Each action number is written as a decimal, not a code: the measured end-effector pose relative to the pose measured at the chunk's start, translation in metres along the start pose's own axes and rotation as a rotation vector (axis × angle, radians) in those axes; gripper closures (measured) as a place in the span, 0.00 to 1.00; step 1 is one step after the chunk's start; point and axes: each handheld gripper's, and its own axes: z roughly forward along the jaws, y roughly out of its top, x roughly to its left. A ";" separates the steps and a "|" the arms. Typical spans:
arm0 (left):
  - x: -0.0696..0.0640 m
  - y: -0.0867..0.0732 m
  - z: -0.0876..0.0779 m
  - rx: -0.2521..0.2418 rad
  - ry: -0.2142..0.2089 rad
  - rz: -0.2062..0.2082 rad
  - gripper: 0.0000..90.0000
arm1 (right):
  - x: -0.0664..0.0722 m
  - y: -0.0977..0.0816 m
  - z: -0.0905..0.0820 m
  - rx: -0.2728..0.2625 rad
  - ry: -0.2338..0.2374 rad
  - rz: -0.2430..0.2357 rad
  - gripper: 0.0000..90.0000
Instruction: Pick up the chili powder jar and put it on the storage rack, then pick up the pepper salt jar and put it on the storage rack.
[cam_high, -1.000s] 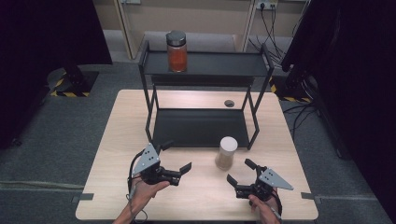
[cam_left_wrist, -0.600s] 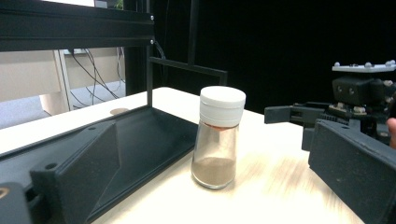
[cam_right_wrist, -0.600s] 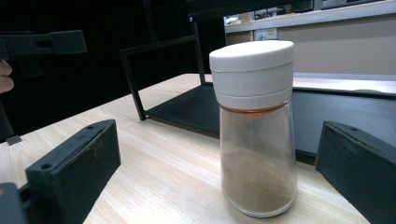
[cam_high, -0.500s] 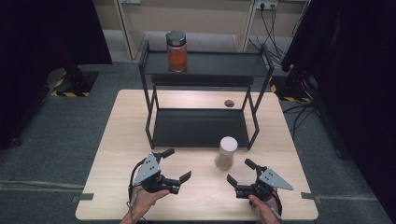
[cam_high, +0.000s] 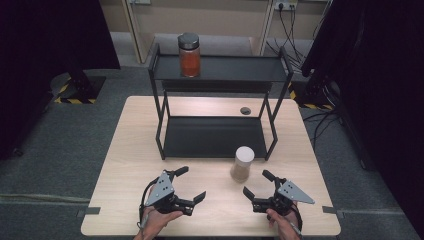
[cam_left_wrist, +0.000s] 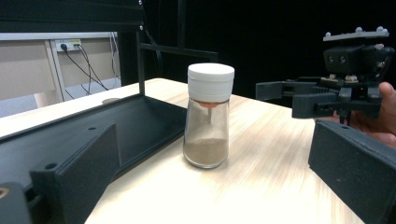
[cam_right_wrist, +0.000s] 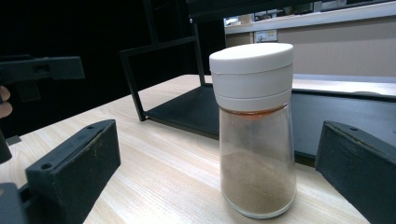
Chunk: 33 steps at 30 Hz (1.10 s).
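Two black two-jaw grippers were held low over the near edge of the pale wooden table (cam_high: 130, 150), one in each of the person's hands. The left gripper (cam_high: 191, 184) had its jaws spread wide apart with nothing between them, and the right gripper (cam_high: 259, 184) likewise stood with its jaws parted and empty. Ahead of the right gripper, just beyond its jaw tips and slightly toward the left gripper's side, stood a clear glass shaker jar with a white screw cap (cam_high: 243, 164), upright on the table and holding brown powder in its lower part. In the right gripper view this jar (cam_right_wrist: 256, 135) rose between the two jaws but touched neither. In the left gripper view the same jar (cam_left_wrist: 208, 120) stood farther off, ahead and between the jaws, with the right gripper (cam_left_wrist: 299, 95) beyond it to the side. Behind the jar, farther from both grippers, was a black metal two-tier shelf rack (cam_high: 220, 136), its lower tray resting on the table and the jar just beside its front edge. On the rack's upper shelf, well apart from both grippers, stood a tall glass jar of orange-red contents with a dark lid (cam_high: 189, 55). A small dark round disc (cam_high: 245, 110) lay on the table behind the rack's lower tray.
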 end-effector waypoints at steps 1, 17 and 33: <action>0.000 -0.001 0.000 0.001 0.001 0.001 0.02 | 0.000 0.000 0.000 0.000 0.000 0.000 0.00; -0.007 -0.021 -0.007 -0.001 0.021 0.022 0.02 | 0.000 0.000 -0.001 -0.002 -0.002 -0.003 0.00; -0.009 -0.030 -0.005 0.006 0.023 0.003 0.02 | 0.000 0.000 0.000 0.001 0.000 -0.005 0.00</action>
